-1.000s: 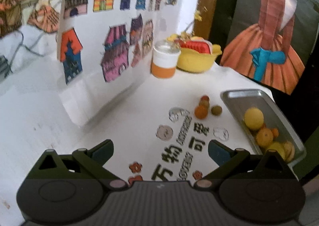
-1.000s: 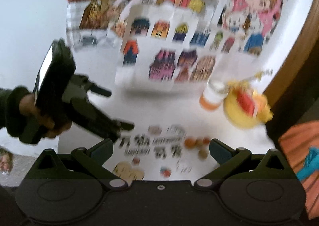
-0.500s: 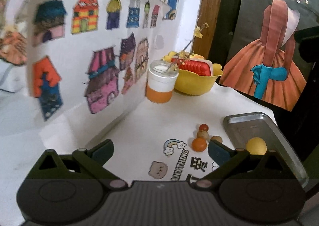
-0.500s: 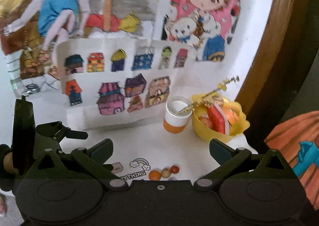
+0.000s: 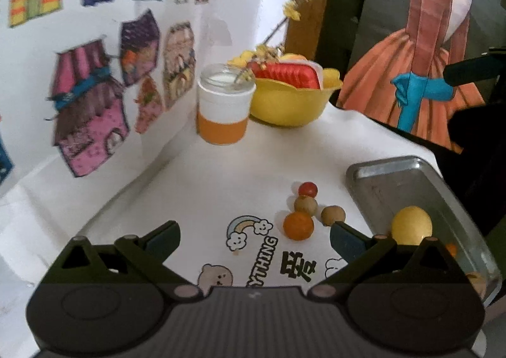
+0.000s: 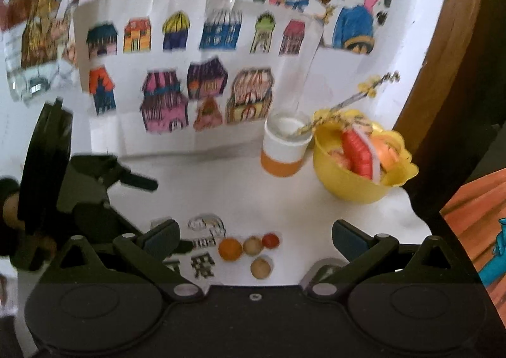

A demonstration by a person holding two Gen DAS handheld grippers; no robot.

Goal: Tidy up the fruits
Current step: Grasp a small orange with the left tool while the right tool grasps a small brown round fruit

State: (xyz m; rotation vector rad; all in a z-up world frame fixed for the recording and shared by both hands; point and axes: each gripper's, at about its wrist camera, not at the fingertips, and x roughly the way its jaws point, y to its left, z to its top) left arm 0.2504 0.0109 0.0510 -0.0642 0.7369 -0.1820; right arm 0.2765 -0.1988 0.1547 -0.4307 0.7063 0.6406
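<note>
Both tongs wide open and empty over the bench (image 5: 221, 174), looks like the reach step.
Tray (image 5: 395, 168) on the right edge already holds a lemon (image 5: 411, 224); four loose fruits sit just beside it. Left tongs (image 5: 254, 236) are nearest the orange (image 5: 298, 225), so probably drop and pinch that; right tongs (image 6: 254, 238) hang above.

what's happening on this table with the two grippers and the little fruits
A person holds two grippers over a white table, sorting fruit. Both the left gripper and the right gripper are open and hold nothing. Four small fruits lie loose beside the metal tray: an orange one, two tan ones and a red one. A yellow fruit already lies in the tray.
</note>
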